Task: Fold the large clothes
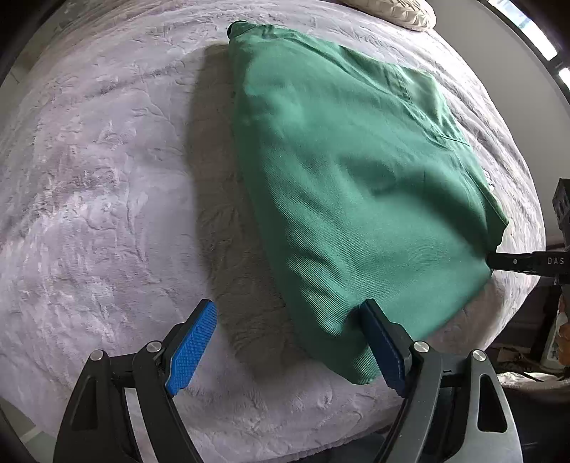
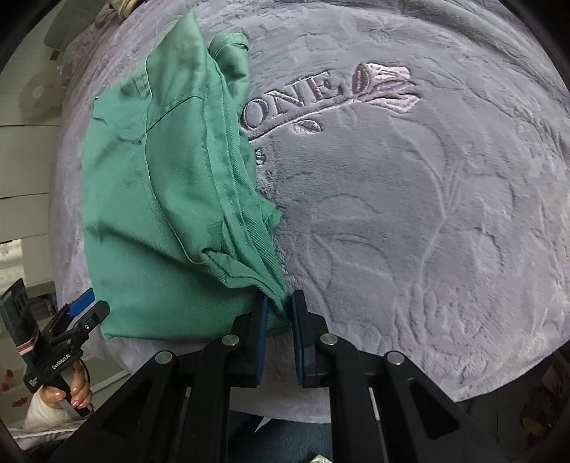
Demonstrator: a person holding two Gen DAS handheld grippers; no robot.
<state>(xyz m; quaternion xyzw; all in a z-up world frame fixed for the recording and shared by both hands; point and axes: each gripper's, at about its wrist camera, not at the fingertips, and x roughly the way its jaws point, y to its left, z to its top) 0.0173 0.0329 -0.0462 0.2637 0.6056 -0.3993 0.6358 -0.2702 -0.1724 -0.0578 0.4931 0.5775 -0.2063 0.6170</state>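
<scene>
A green garment (image 1: 356, 178) lies folded on a pale plush blanket (image 1: 99, 199). My left gripper (image 1: 285, 342) is open at the garment's near corner, its right pad against the cloth edge and its left pad over the bare blanket. In the right wrist view the same garment (image 2: 171, 199) lies at left, and my right gripper (image 2: 279, 310) is shut on its near right corner. The left gripper (image 2: 85, 313) shows at lower left in that view, held by a hand. The right gripper's finger (image 1: 523, 263) shows at the right edge of the left wrist view.
The blanket (image 2: 409, 213) has embossed leaves and stitched letters "ONE" (image 2: 306, 92). A cream pillow (image 1: 399, 10) lies at the far end of the bed. The bed's near edge runs just under both grippers. Drawers (image 2: 25, 178) stand at left.
</scene>
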